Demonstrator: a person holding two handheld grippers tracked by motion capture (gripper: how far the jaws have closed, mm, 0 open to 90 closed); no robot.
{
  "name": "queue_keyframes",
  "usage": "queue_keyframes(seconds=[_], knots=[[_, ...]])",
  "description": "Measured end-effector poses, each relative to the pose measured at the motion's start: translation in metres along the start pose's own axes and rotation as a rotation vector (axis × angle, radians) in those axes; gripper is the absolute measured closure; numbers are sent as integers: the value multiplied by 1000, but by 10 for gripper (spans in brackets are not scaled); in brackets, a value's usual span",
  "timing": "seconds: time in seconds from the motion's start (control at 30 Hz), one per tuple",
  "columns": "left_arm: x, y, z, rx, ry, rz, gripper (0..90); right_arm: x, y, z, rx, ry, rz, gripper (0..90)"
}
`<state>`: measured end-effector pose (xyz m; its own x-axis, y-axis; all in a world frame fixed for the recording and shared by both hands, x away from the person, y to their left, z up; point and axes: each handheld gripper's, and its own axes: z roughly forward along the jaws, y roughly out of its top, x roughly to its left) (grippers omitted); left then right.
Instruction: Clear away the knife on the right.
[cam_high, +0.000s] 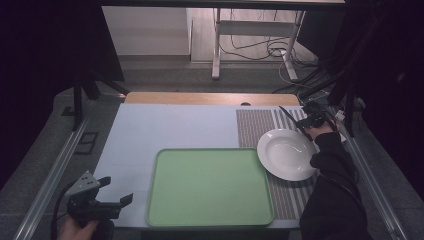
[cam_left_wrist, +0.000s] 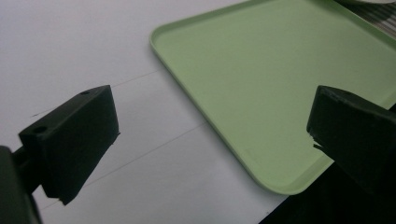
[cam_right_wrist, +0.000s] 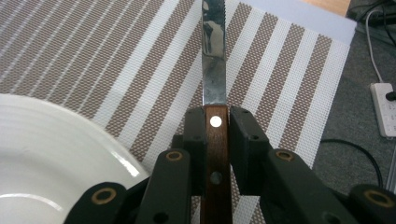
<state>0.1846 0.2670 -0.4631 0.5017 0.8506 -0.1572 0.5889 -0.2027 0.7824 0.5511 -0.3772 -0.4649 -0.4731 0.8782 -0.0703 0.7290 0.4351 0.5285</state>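
Observation:
My right gripper (cam_right_wrist: 215, 122) is shut on a knife (cam_right_wrist: 214, 56) with a brown wooden handle and a steel blade pointing away over the striped placemat (cam_right_wrist: 116, 60). In the high view that right gripper (cam_high: 311, 120) sits just past the far right rim of a white plate (cam_high: 286, 153), the knife (cam_high: 288, 114) slanting up to the left. My left gripper (cam_high: 112, 192) hangs open at the table's near left corner, left of the green tray (cam_high: 210, 186). Seen from the left gripper (cam_left_wrist: 210, 135), its jaws stand wide apart over the white tabletop and the tray's (cam_left_wrist: 261, 70) near corner.
The plate (cam_right_wrist: 42, 154) rests on the placemat (cam_high: 260, 125) and slightly overlaps the tray's right edge. A pale blue-white sheet (cam_high: 165, 130) covers the table. A power strip (cam_right_wrist: 384, 107) and cables lie on the floor to the right. Metal rails run along both table sides.

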Motion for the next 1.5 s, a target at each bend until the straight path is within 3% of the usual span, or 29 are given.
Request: queue_keyframes(seconds=[0.5, 0.57, 1.3, 1.5], knots=[[0, 0, 0, 0, 0, -2, 21, 24, -3, -22, -18, 46, -24, 777], [0, 0, 0, -1, 0, -2, 21, 32, -5, -25, -24, 77, -24, 777], [0, 0, 0, 0, 0, -3, 21, 90, -35, -39, -30, 198, -92, 777], [0, 0, 0, 1, 2, -2, 21, 114, -45, -48, -49, 236, -149, 777]])
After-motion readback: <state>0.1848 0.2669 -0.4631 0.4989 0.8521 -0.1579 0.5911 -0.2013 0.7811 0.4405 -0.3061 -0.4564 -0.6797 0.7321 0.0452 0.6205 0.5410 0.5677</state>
